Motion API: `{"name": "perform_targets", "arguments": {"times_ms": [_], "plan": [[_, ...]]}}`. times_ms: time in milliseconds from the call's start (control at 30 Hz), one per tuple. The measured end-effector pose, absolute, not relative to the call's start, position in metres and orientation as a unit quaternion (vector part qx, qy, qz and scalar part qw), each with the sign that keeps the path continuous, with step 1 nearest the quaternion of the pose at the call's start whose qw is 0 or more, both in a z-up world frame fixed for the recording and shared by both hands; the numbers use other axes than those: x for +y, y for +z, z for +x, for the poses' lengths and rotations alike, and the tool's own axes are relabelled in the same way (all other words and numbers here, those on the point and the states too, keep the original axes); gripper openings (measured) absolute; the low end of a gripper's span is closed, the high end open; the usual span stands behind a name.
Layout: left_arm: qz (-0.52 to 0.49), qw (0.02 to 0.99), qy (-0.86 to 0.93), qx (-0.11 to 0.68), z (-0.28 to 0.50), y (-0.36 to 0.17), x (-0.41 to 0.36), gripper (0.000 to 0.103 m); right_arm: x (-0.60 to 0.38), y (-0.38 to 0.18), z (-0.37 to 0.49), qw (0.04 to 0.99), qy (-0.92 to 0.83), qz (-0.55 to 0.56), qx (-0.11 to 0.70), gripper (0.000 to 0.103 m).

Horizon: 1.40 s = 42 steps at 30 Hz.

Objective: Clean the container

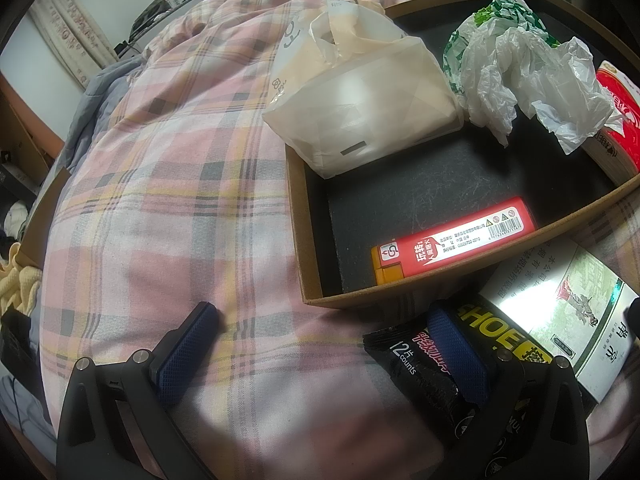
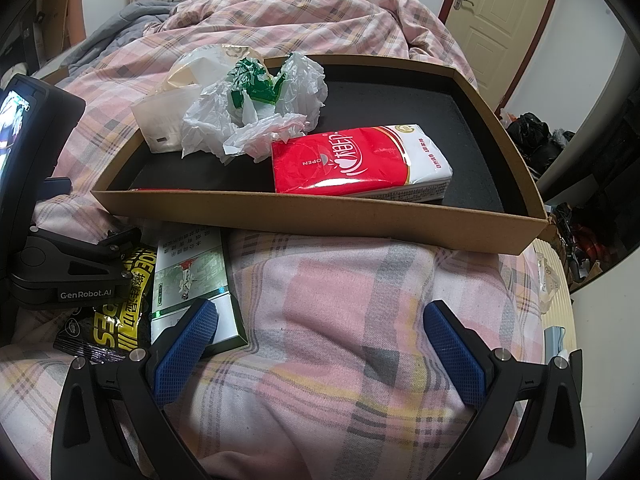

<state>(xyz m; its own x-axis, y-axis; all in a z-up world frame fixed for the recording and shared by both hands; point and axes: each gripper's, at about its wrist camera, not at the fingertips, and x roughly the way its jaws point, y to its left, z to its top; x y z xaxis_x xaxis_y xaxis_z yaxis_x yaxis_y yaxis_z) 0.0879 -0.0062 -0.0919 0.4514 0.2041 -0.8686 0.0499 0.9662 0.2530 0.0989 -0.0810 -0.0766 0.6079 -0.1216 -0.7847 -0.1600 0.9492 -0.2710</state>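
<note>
Box [image 2: 320, 216] on the bed [image 2: 340, 300] holds tissue pack [image 2: 360, 164], lighter [image 1: 452, 240], two bags; wipes pack [image 1: 432, 364] and carton [image 2: 192, 280] sit outside, so mid-emptying; both hand-held grippers, left [image 1: 324, 344] and right [image 2: 320, 344], wide and empty; next grab tissue pack.

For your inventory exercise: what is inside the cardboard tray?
Inside the cardboard tray: red tissue pack, crumpled plastic bags, beige bag, red lighter. Whatever lies under the bags is hidden.
</note>
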Motion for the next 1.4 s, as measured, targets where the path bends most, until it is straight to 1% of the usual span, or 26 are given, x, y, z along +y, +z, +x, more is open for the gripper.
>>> {"name": "perform_targets", "arguments": {"times_ms": [1400], "plan": [[0.123,0.842,0.046,0.523,0.0871,-0.0923,-0.0055,0.103,-0.0826,-0.0758,0.0969,0.880,0.006,-0.170,0.444,0.102]]}}
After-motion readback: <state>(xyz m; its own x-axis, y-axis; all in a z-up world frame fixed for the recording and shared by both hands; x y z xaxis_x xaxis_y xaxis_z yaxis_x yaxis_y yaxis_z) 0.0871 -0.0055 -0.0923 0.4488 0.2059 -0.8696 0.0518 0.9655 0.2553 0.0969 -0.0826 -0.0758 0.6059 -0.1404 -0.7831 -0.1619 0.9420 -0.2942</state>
